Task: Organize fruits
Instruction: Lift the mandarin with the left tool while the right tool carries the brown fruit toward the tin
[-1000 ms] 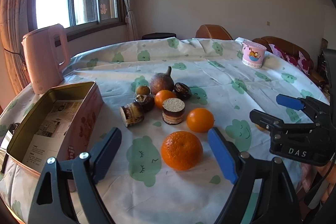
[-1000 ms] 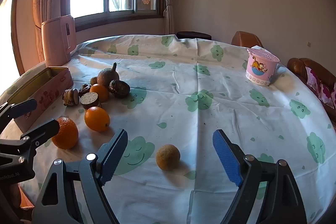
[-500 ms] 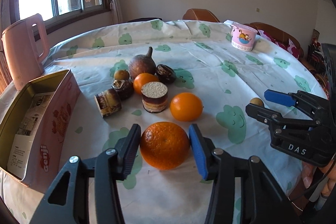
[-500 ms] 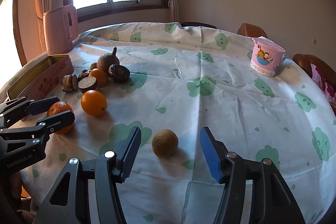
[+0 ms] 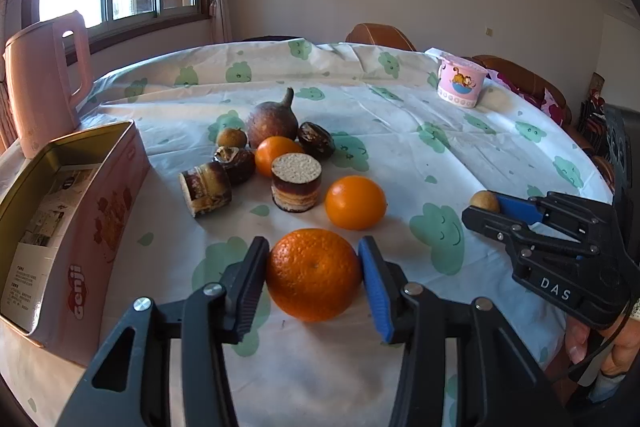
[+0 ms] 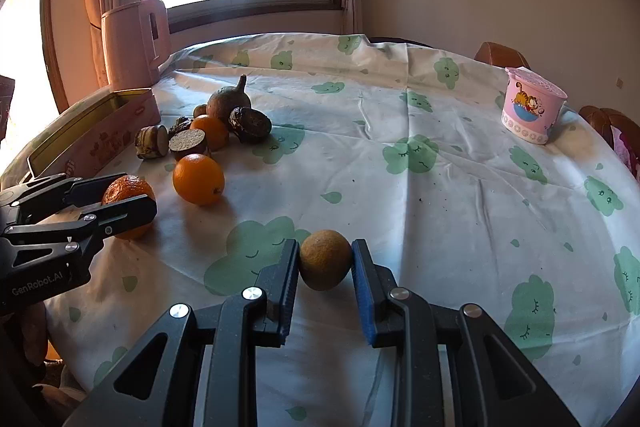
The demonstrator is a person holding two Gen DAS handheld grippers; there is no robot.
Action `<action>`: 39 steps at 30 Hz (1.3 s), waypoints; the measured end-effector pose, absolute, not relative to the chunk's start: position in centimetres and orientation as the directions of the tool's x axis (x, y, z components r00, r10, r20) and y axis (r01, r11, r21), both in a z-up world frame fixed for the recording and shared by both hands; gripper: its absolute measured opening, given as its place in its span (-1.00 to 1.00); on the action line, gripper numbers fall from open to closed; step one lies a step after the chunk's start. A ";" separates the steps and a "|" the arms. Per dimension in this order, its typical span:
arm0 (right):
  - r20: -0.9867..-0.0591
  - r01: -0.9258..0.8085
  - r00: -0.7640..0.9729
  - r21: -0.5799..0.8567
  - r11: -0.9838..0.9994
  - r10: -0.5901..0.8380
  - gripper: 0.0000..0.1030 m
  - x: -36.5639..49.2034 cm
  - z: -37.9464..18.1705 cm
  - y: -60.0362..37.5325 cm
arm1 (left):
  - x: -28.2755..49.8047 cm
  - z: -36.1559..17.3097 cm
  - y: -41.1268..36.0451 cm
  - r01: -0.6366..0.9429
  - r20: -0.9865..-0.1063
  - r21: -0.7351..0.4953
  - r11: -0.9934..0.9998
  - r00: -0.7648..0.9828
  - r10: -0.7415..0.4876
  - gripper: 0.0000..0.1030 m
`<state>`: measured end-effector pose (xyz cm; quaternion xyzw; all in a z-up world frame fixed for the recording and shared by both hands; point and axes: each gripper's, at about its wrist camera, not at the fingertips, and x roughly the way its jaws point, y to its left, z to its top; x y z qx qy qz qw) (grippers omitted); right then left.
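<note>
My left gripper (image 5: pixel 314 273) is shut on a large rough orange (image 5: pixel 314 274) that rests on the tablecloth; it also shows in the right wrist view (image 6: pixel 128 191). My right gripper (image 6: pixel 325 261) is shut on a small brown round fruit (image 6: pixel 325 259), seen in the left wrist view (image 5: pixel 484 201) too. A smooth orange (image 5: pixel 355 202) lies just beyond the large one. Behind it is a cluster: another orange (image 5: pixel 276 154), a brown pear-shaped fruit (image 5: pixel 272 123), dark fruits and two cut brown pieces (image 5: pixel 296 182).
An open pink tin box (image 5: pixel 60 211) stands at the left. A pink kettle (image 5: pixel 38 83) stands behind it. A pink cartoon cup (image 5: pixel 460 85) stands at the far right. The round table (image 6: pixel 440 187) has a cloud-print cloth. Chairs stand behind it.
Both grippers have closed from wide open: the left onto the large orange, the right onto the small brown fruit. Both moved forward to their fruit.
</note>
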<state>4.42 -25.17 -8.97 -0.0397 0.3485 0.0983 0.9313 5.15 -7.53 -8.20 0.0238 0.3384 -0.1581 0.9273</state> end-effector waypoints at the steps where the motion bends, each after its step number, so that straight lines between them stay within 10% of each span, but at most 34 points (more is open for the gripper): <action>1: -0.650 -0.213 0.743 -0.006 0.977 0.157 -0.46 4.3 -8.9 -25.2 | 5.1 -8.2 -7.5 0.308 -0.629 -0.061 0.949 0.726 -0.276 -0.07; 39: -0.495 -0.246 0.845 -0.026 0.969 0.201 -0.45 1.8 -8.0 -25.2 | 2.5 -7.1 -7.6 0.256 -0.477 0.027 0.966 0.853 -0.213 -0.07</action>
